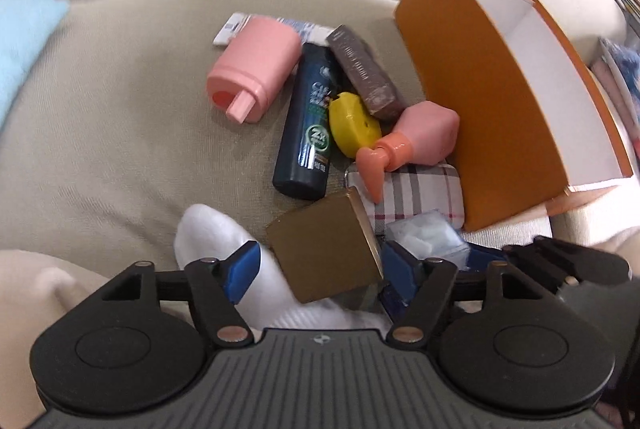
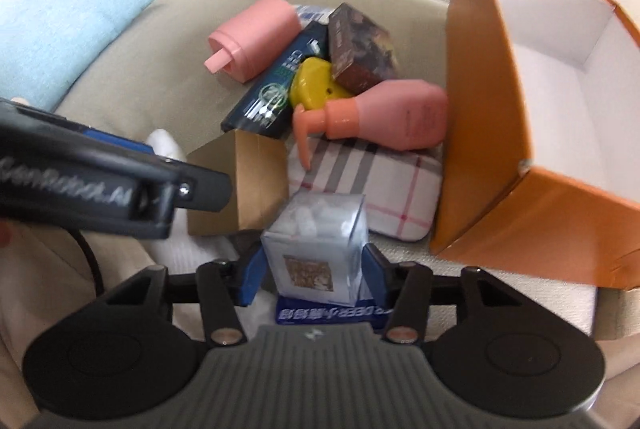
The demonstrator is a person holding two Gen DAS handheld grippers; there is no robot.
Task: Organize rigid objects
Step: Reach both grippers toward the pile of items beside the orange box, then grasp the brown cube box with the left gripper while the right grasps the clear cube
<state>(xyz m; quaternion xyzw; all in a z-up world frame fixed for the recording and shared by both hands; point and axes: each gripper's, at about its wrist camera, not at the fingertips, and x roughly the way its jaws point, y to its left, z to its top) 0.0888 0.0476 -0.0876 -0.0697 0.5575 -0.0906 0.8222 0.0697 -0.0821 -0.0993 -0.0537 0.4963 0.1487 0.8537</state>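
Observation:
On a beige sofa cushion, my left gripper [image 1: 322,269] stands open around a gold-brown cardboard box [image 1: 324,253]; its left pad is clear of the box, with a white sock [image 1: 216,237] showing in the gap. My right gripper [image 2: 312,277] is shut on a clear plastic cube [image 2: 316,249] filled with white cotton pieces, just above a blue printed box [image 2: 332,313]. The gold box [image 2: 240,185] lies left of the cube, beside the left gripper's black body [image 2: 100,181]. An open orange box [image 2: 520,133] with a white inside stands on the right.
A pile lies ahead: a pink container [image 1: 256,69], a dark blue bottle [image 1: 308,125], a yellow item [image 1: 352,123], a brown carton [image 1: 364,73], a pink pump bottle [image 1: 416,137] and a plaid case [image 1: 424,193]. A light blue towel [image 2: 60,25] sits at the left.

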